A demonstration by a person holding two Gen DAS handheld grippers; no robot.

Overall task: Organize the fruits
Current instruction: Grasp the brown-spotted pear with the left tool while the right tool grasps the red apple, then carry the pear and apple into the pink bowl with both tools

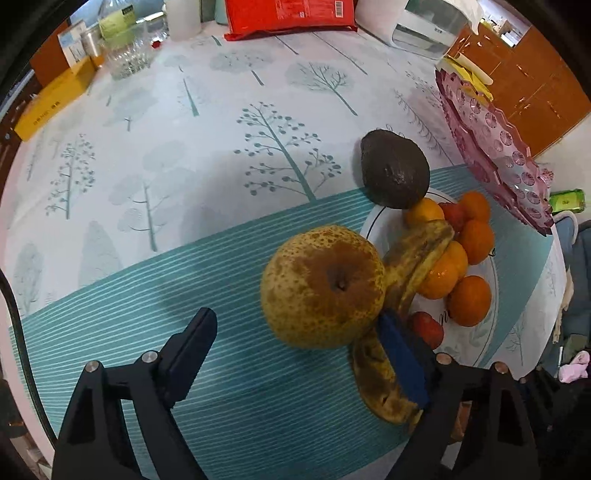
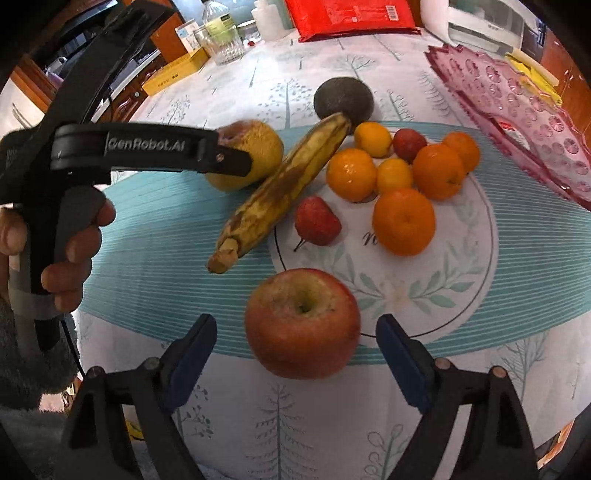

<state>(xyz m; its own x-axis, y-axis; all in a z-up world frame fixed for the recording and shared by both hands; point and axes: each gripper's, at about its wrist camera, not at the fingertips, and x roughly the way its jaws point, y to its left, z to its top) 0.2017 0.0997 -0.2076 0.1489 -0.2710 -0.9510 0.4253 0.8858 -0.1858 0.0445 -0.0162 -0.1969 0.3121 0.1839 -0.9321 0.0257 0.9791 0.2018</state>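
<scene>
The pear – yellow, brown-speckled, russet around the stem – sits mid-frame between the left gripper's wide-open jaws, ungripped. The right gripper, also open, brackets a red apple at lower centre.

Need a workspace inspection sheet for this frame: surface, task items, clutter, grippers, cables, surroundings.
Surface: tablecloth with tree print and a teal striped band.
Job's things: pear and banana side by side on the cloth; avocado behind them; apple at the near edge of the printed plate; oranges and a strawberry on the plate; pink tray to the right.
Clutter: red packet, yellow box, glass jar, bottle along the far edge.
Grippers: left gripper open around the pear; right gripper open around the apple.
Cables: black cable below the left hand.
Surroundings: white appliance, wooden cabinets.
</scene>
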